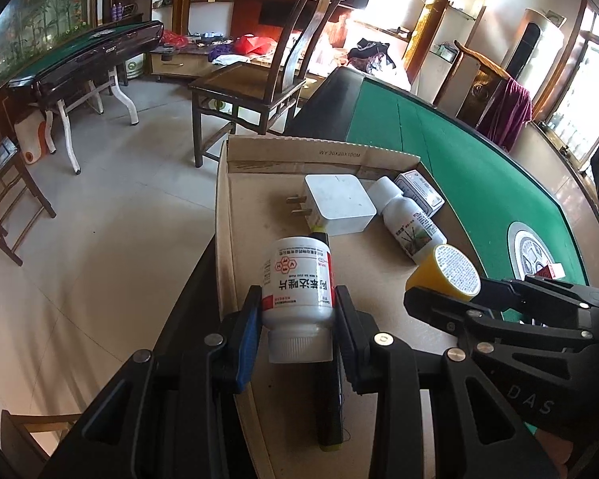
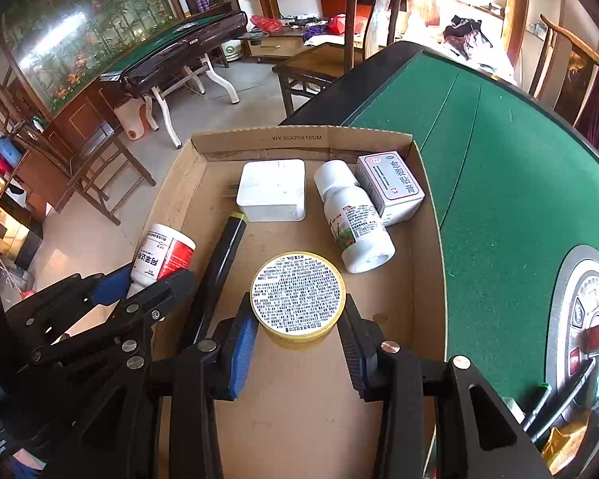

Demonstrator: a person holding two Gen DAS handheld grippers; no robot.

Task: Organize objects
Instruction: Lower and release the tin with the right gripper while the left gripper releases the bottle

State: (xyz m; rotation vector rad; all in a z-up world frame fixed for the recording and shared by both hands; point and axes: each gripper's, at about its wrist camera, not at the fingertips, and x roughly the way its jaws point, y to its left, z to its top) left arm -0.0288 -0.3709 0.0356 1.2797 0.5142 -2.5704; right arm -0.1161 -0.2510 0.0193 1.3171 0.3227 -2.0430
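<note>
1. Two grippers work over a shallow cardboard box that sits on a green table.
2. The left gripper has its jaws drawn in to a narrow gap and clamped on a white pill bottle with a red-and-white label. The blue pad presses one side of the bottle and the black pad the other; the ribbed cap points back toward the camera, in the lower middle of the left wrist view.
3. In the right wrist view that same bottle shows at the left middle of the frame, over the box's left wall.
4. The right gripper has its jaws set a little wider, closed on a yellow round tin. Both pads touch the tin's rim, and its face of fine print is turned to the camera, in the centre of the frame above the box floor.
5. Lying in the box: a white plug adapter near the far wall, a white bottle on its side just right of it, and a small grey-white carton touching that bottle in the upper right corner.
6. A black marker with a yellow end lies along the left part of the box floor.
</note>
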